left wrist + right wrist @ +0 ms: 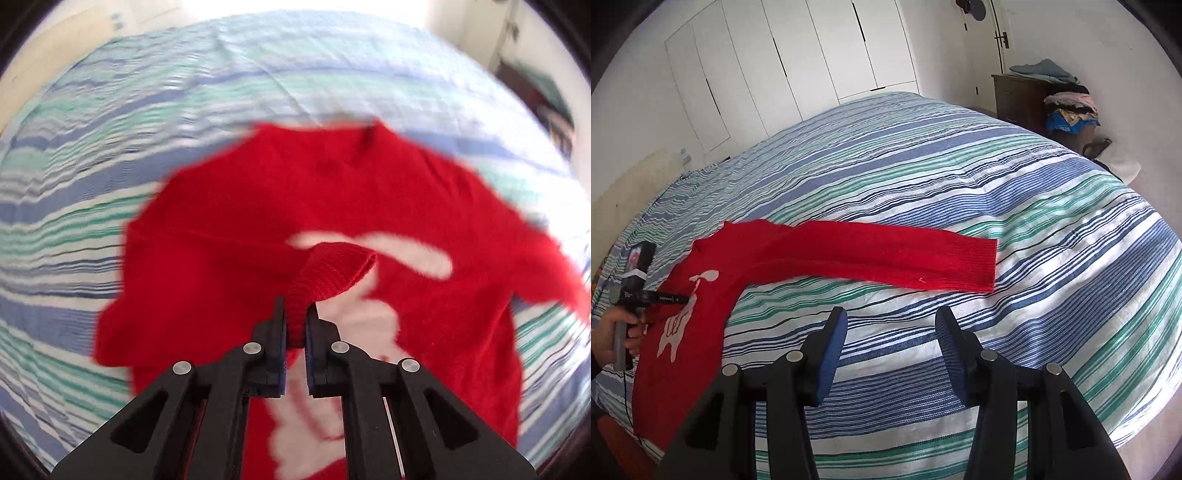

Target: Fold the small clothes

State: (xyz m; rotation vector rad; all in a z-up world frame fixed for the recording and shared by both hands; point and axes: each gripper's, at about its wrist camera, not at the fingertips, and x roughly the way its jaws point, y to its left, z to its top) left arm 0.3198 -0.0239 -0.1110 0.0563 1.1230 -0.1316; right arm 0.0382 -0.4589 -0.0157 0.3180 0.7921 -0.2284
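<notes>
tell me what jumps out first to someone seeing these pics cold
A bright red sweater with a white animal design lies near the edge of a blue, green and white striped bedspread. Its far sleeve stretches flat across the stripes. The left hand-held gripper is shut on the ribbed cuff of the other sleeve, held above the sweater's front, while the right hand-held gripper hangs open over the bedspread.

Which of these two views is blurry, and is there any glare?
Left wrist view: motion blur smears the sweater and bedspread, while the left gripper and its clamped cuff stay sharp; the top edge is washed out white. Right wrist view: sharp and evenly lit, only fisheye bending of the bed's stripes.
</notes>
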